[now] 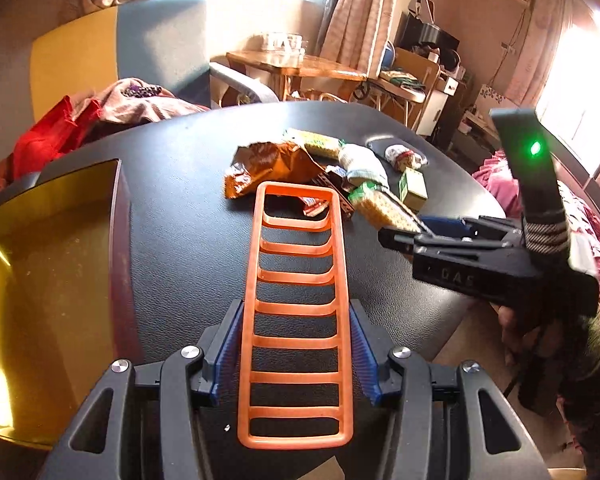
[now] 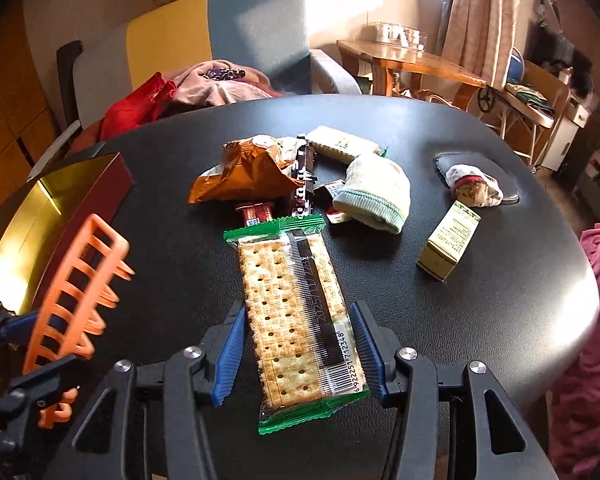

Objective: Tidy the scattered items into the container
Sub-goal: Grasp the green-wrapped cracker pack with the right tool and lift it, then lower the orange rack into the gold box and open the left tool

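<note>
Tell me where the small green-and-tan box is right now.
The small green-and-tan box lies on the black table, right of centre in the right wrist view, just below the balled-up sock and right of the pale knit sock, apart from both.

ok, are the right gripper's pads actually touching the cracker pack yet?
Cannot tell. In the right wrist view the right gripper straddles the cracker pack; the blue pads sit right at its edges, with neither a clear gap nor a squeeze showing.
</note>
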A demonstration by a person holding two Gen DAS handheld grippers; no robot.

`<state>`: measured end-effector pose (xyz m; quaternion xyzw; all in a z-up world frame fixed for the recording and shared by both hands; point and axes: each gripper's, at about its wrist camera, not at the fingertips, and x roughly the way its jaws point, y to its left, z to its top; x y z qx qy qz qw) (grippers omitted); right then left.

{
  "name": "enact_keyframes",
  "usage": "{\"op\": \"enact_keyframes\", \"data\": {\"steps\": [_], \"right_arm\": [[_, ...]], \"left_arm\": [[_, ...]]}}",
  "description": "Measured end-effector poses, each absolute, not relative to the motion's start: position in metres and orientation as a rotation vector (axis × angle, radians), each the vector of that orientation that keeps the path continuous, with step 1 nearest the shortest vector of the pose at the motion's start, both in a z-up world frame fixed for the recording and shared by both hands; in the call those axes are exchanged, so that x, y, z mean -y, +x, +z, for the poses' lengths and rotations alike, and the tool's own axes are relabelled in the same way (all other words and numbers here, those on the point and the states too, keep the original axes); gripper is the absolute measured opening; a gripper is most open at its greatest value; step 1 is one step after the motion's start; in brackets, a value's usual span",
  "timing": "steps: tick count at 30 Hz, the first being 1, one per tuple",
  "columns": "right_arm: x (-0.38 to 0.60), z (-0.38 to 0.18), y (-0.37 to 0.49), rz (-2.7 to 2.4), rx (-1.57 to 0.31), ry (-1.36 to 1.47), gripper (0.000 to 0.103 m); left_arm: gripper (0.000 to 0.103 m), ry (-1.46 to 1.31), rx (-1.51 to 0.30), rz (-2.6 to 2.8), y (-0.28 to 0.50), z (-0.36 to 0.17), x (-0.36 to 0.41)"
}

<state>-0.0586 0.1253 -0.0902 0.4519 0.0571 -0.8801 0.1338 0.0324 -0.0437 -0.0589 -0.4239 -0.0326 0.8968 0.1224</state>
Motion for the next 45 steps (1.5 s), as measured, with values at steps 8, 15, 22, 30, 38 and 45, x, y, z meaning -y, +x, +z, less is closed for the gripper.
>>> {"op": "enact_keyframes", "data": {"steps": [8,15,22,30,38,45], "right_arm": [[-0.108,-0.109,-0.06,-2.58,-0.183,1.331,0.052],[-0.102,-0.126,-0.063,-2.557,-0.198,1.378,0.052],[-0.097,-0.134,-0.065,-2.552,-0.231,1.391,0.052],[-0.096,-0.137,-0.065,-2.546,-0.243,1.399,0.052],[-0.095,-0.137,-0.061,-2.55,-0.272,1.386,0.051],[-0.09,-0.127,-0.061,-2.53,-0.221,1.379,0.049]], "left_arm": [[0.05,-1.184,0.252,2.753,0.045,-0.033,0.099],[0.05,-1.337,0.357,2.943,0.035,-0.048,0.184],[0.05,-1.556,0.408,2.993,0.022,-0.083,0.235],[0.053,-1.643,0.466,2.986,0.023,-0.105,0.249],[0.06,-1.617,0.517,3.043,0.046,-0.102,0.255],[0.06,-1.552,0.476,3.169,0.073,-0.079,0.251]]}}
